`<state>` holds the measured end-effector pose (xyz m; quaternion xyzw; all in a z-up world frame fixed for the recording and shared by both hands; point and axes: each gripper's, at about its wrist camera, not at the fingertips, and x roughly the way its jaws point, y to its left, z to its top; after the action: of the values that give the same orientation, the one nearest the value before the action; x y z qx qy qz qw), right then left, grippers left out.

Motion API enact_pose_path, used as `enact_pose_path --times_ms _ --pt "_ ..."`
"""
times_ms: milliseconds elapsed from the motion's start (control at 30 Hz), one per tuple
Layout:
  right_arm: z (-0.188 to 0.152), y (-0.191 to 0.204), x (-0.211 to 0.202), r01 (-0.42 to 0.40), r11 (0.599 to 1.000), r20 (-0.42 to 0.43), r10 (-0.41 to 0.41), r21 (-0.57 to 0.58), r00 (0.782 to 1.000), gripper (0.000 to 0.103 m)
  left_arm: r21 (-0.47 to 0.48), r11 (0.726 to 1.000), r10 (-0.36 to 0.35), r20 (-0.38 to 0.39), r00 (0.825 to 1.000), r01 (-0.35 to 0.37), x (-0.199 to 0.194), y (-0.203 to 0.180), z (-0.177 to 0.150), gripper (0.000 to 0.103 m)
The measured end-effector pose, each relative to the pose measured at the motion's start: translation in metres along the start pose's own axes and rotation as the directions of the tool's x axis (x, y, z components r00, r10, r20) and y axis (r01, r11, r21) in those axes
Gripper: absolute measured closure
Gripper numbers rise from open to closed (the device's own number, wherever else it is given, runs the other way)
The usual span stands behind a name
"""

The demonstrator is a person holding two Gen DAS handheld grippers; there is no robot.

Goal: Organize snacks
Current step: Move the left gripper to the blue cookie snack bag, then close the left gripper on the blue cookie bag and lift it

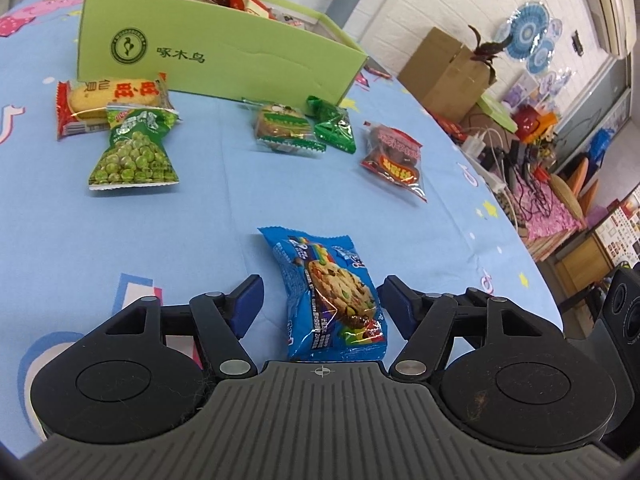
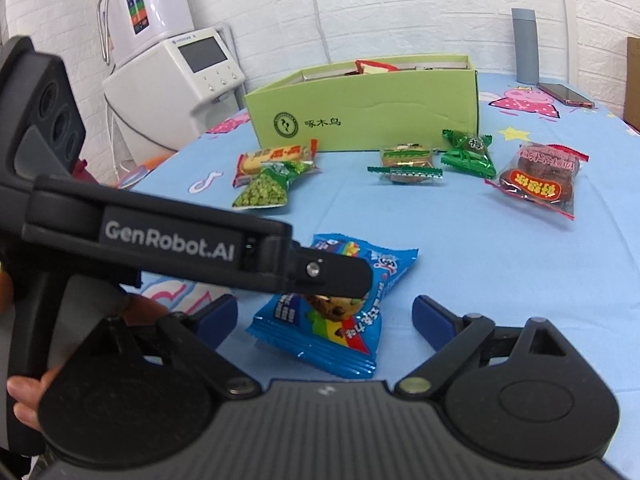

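Left gripper (image 1: 320, 304): jaws spread, blue pads clear of the cookie pack (image 1: 332, 300) lying flat between them on the bench (image 1: 240, 208). Nothing grasped. Right gripper (image 2: 324, 320): jaws wide apart, the same pack (image 2: 332, 312) between them, untouched; the left gripper's black arm, marked "GenRobot.AI", crosses over the pack's near end in the right wrist view. A hand (image 2: 24, 396) shows at the lower left edge.

Pack: glossy blue foil, crimped ends, cookie picture with coloured chips, rainbow stripe; print too small to read.

Bench cover: pale blue cloth, cartoon pigs and stars, faint fold creases. Open cloth all round the pack.

Farther out, a loose row of snacks. Pea bag (image 1: 134, 152), green foil, overlaps a red-and-yellow cracker pack (image 1: 108, 100). Clear-wrapped biscuit (image 1: 286, 128) with green zigzag trim, touching a crumpled green pouch (image 1: 334, 124). Red-labelled clear bag (image 1: 396, 160) of dark pieces nearest the bench's right edge.

Behind them: green box (image 1: 216, 56), matte card, open top, round logo and "啄木鸟"; wrappers poke above the rim. Grey cylinder (image 2: 526, 46) and phone (image 2: 564, 94) at the far edge.
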<state>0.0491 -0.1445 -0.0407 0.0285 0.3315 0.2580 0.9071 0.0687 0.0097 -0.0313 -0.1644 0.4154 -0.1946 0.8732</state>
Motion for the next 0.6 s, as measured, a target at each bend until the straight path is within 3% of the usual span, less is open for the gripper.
enact_pose_path --times_ms 267,600 --pt "0.001 0.012 -0.004 0.049 0.997 0.034 -0.047 -0.063 0.998 0.010 0.012 1.000 -0.002 -0.002 1.000 0.002 0.003 -0.001 0.000 0.051" --pt "0.002 0.014 -0.002 0.034 0.998 0.027 -0.033 -0.047 0.999 0.010 0.033 0.999 0.005 -0.002 1.000 -0.005 0.000 -0.002 -0.002 0.054"
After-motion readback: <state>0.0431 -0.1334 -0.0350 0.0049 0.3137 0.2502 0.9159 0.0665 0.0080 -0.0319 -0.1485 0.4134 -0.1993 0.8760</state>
